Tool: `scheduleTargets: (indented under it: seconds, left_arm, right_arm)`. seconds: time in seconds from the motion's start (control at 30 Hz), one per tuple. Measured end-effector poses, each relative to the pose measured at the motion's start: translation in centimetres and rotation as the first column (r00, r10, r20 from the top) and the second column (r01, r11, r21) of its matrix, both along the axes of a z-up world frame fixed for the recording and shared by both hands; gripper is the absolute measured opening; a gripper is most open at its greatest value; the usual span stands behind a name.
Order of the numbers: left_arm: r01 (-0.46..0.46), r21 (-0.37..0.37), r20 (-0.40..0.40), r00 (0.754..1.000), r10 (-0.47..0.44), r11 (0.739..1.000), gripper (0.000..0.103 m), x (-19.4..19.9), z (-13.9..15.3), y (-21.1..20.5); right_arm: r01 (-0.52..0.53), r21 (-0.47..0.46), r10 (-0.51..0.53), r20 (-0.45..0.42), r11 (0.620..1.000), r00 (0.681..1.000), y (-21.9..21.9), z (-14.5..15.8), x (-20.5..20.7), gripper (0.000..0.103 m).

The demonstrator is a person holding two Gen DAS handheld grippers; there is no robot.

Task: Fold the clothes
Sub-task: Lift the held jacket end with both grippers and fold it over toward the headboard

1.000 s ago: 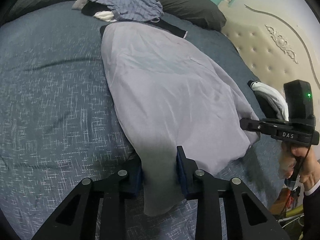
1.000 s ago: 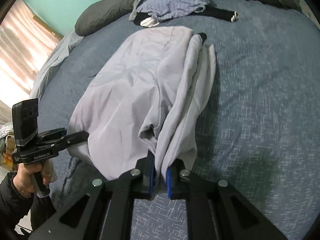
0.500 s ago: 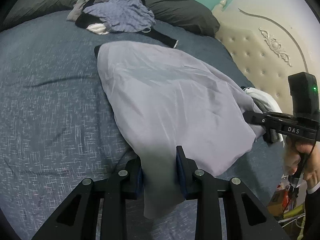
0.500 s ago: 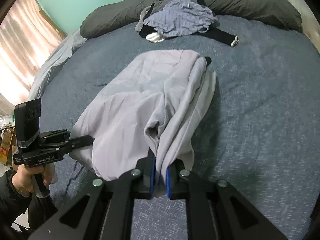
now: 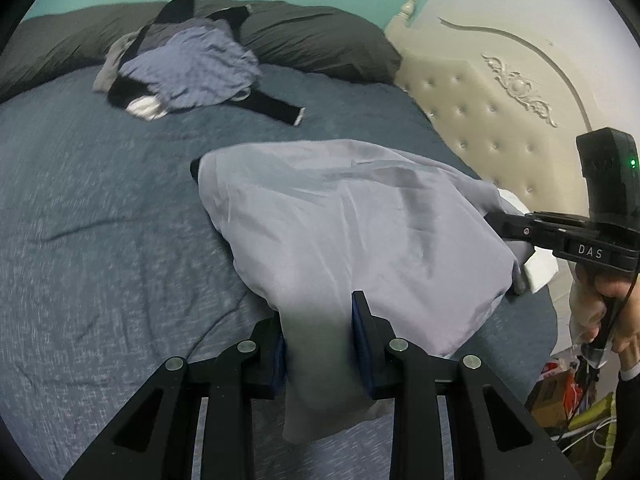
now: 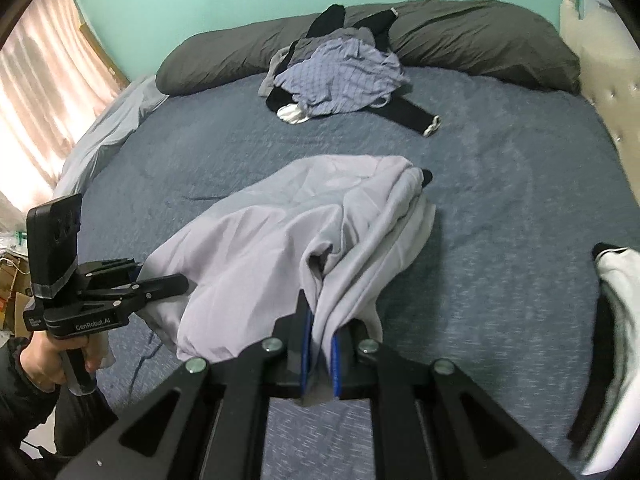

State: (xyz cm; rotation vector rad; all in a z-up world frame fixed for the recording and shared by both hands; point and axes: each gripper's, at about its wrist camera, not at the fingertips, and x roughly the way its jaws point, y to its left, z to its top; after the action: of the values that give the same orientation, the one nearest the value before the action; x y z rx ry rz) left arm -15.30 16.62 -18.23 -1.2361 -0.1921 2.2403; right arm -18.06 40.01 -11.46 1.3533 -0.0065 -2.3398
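A pale lilac-grey garment hangs lifted at its near end over the blue bed cover, its far end still resting on the bed. My left gripper is shut on a bunched fold of its near edge, cloth hanging below the pads. My right gripper is shut on the other near corner. From the left wrist view the right gripper shows at the right, held by a hand. In the right wrist view the left gripper sits at the left, its tips buried in the cloth.
A heap of unfolded clothes lies at the far end against dark grey pillows. A black-and-white garment lies at the right edge. A cream tufted headboard borders the bed; curtains hang left.
Both grippers have risen with the garment's near edge, lifting it off the bed and drawing it toward me. More of the bed's far end and pillows now shows.
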Motion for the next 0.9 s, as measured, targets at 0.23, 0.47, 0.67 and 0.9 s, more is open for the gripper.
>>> scheduleTargets:
  seconds: [0.23,0.47,0.67,0.9]
  left_arm:
    - [0.042,0.008,-0.039,0.998,-0.042,0.999,0.031,-0.4,3.3,4.2]
    - [0.086,0.022,-0.075,0.994,-0.084,0.996,0.03,-0.6,6.5,9.6]
    - [0.117,0.037,-0.097,0.989,-0.113,0.992,0.03,-1.9,8.4,14.4]
    - [0.14,0.055,-0.13,0.983,-0.132,0.989,0.03,-3.3,10.6,19.7]
  right_arm:
    - [0.023,0.027,-0.022,-0.045,0.999,0.999,3.4,3.9,0.6,0.007]
    - [0.062,0.047,-0.058,-0.086,0.997,0.995,8.1,7.6,1.1,0.007]
    - [0.095,0.061,-0.088,-0.116,0.994,0.989,12.1,10.1,1.2,0.007]
    - [0.127,0.086,-0.113,-0.154,0.988,0.982,16.4,12.9,0.8,0.007]
